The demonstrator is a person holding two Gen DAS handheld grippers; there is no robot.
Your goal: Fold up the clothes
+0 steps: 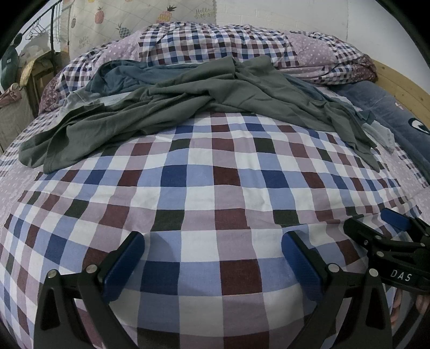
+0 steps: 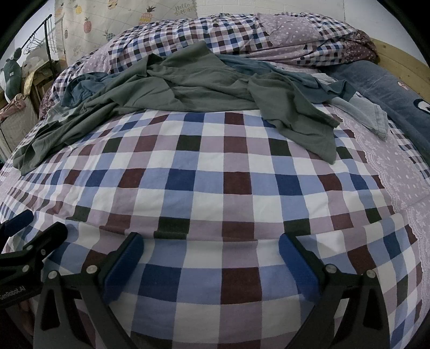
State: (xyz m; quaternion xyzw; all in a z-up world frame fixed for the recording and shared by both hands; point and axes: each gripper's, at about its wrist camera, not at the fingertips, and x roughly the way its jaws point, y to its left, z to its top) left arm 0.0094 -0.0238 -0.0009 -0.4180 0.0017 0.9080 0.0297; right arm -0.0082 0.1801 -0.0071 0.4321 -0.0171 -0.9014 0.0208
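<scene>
A bed covered by a checked sheet in blue, maroon, white and dark squares fills both views; along its right edge the sheet turns to a lilac dotted band with a lace-like border. Across the far half of the bed lies a rumpled grey-green garment, unfolded, stretching from near the left edge to near the right edge, with a teal garment bunched partly under it on its far side. A small pale blue cloth lies just beside the grey-green garment's right end. Behind the clothes a heaped duvet in smaller checks and dotted lilac runs along the head of the bed. A blue denim-like piece lies at the far right corner, against a wooden bed frame. On the wall behind hangs a pineapple-print cloth; at the far left stands a metal clothes rail with hangers.

The left gripper hovers over the near edge of the bed, jaws spread wide and holding nothing. The right gripper sits alongside it, jaws likewise spread and empty. Both are well apart from the clothes.
</scene>
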